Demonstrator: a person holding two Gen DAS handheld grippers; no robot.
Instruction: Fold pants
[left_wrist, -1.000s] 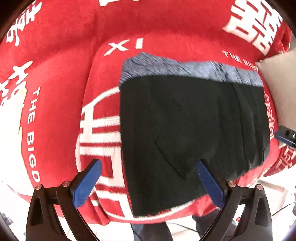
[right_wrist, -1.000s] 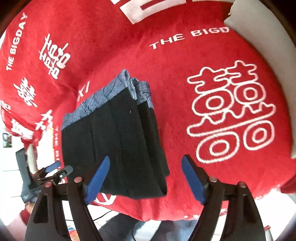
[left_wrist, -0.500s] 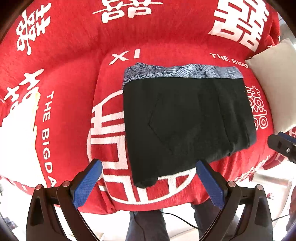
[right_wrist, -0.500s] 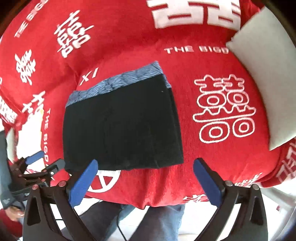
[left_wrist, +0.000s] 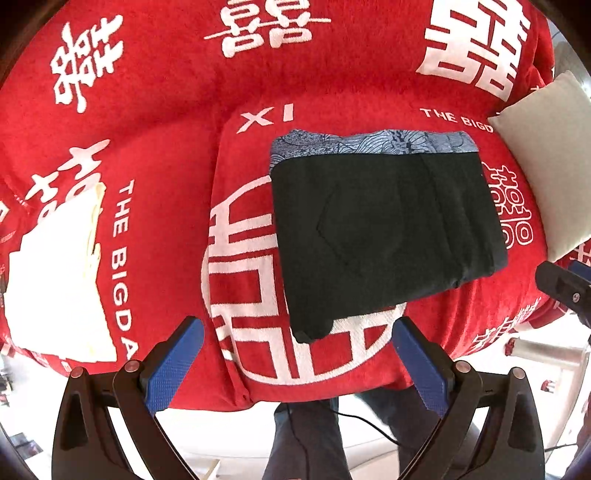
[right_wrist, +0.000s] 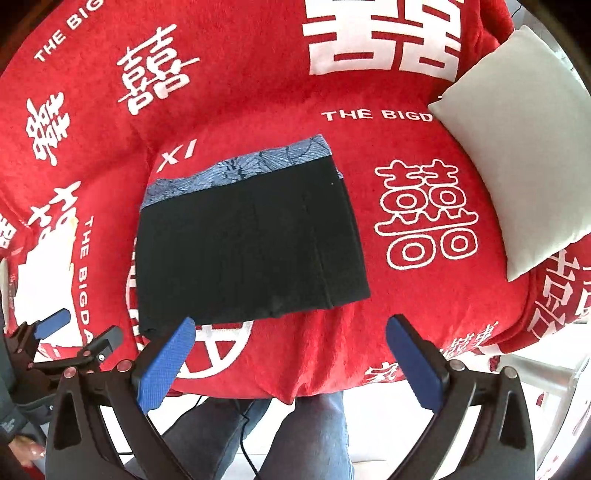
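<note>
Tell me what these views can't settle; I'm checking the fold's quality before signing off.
- Under-layers of the pants: both views, covered by the top black layer; count and neatness unknown.
- White stack at left: overexposed in both views; what it is can't be told.
- Pillow: cut off by the right edge in both views.
- Person's legs: cut by the bottom edge.

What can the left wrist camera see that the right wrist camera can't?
Only the left wrist view shows the pocket outline stitched on the pants. Only the right wrist view shows the person's hand and the whole left gripper. Both show the folded black pants, the red cover, the grey pillow and open blue jaws.
</note>
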